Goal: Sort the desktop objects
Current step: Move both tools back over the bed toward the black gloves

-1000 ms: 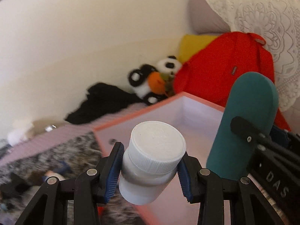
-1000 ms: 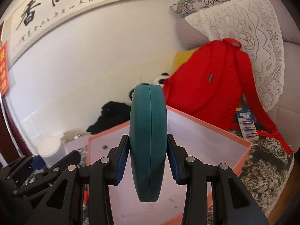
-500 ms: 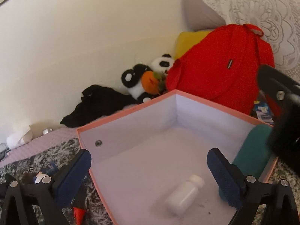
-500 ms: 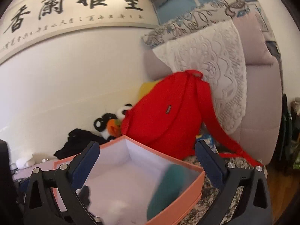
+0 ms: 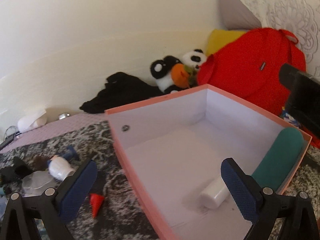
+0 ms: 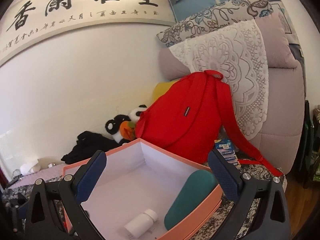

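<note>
I've got both grippers over the pink box (image 5: 140, 180), both empty. My left gripper (image 5: 158, 186) has its jaws spread wide, nothing between the blue pads (image 5: 238, 190). My right gripper (image 6: 158, 172) is the same, jaws wide apart, nothing pinched.

Inside the box I see 2 things. The white bottle (image 5: 214, 194) lies on its side on the box floor, near the front, cap end toward the green case in the right wrist view (image 6: 140, 225). The green case (image 5: 280, 160) leans tilted against the right wall of the box, its top end at about rim height; right wrist view shows it the same way (image 6: 190, 198). Bottle and case sit close; I can't tell if they touch.

The box sits on a dark patterned cloth (image 5: 96, 140). Left of the box, on the cloth: a small red cone (image 5: 96, 202), a white jar-like thing (image 5: 60, 168) on its side, some clear plastic (image 5: 37, 181), other bits too blurry to name.

Behind the box: red backpack (image 6: 188, 118) leaning on a grey cushion (image 6: 280, 108) with a lace cover (image 6: 230, 64), a panda plush (image 5: 176, 72) with something orange, a black garment (image 5: 122, 94) by the wall. A battery pack (image 6: 226, 150) lies just beside the backpack strap. Calligraphy banner (image 6: 84, 4) on the wall.
</note>
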`<state>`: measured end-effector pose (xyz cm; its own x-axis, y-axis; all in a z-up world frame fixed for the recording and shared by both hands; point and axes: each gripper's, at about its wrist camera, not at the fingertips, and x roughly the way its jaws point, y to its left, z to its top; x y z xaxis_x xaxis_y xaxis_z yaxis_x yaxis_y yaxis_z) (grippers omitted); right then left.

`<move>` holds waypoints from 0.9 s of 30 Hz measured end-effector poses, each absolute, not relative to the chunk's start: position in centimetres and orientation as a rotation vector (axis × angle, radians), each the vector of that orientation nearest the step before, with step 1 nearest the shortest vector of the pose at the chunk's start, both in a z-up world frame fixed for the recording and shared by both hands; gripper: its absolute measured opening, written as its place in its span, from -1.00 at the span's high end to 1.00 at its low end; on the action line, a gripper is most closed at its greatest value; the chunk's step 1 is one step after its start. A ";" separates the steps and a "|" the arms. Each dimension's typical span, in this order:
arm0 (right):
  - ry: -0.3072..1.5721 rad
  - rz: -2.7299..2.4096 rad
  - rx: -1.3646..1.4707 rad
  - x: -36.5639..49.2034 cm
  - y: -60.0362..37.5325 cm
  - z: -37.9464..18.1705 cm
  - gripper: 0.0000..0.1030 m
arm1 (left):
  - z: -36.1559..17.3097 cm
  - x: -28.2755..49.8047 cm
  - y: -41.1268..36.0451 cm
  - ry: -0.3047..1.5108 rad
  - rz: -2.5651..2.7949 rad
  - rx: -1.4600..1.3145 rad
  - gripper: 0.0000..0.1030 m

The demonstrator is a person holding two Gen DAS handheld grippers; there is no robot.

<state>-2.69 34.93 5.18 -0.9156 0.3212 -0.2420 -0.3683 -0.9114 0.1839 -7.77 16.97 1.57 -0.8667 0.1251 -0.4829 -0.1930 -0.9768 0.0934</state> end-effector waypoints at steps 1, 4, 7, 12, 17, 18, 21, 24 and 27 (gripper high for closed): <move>0.321 2.759 -0.294 -2.6 34.5 5.2 -1.00 | 1.7 -7.4 16.3 0.215 2.894 -0.722 -0.98; 0.322 2.782 -0.294 -2.5 33.2 5.5 -1.00 | 1.8 -6.7 14.5 0.230 2.930 -0.716 -0.98; 0.315 2.811 -0.295 -2.6 31.5 5.7 -1.00 | 1.9 -5.9 12.1 0.221 2.964 -0.723 -0.98; 0.292 2.870 -0.295 -2.6 28.0 6.1 -1.00 | 2.2 -4.7 7.7 0.208 3.042 -0.733 -0.98; 0.270 2.952 -0.297 -2.6 23.3 6.4 -1.00 | 2.4 -3.3 2.8 0.194 3.132 -0.740 -0.98; 0.263 2.970 -0.301 -2.6 22.3 6.4 -1.00 | 2.3 -3.1 1.7 0.182 3.152 -0.745 -0.98; 0.234 3.024 -0.325 -2.8 19.4 6.1 -1.00 | 2.0 -2.6 -1.6 0.143 3.205 -0.774 -0.98; 0.198 3.078 -0.356 -3.1 16.4 5.7 -1.00 | 1.3 -2.4 -4.8 0.129 3.262 -0.804 -0.98; 0.164 3.130 -0.396 -3.6 13.4 4.9 -1.00 | 0.2 -2.4 -8.2 0.090 3.320 -0.841 -0.98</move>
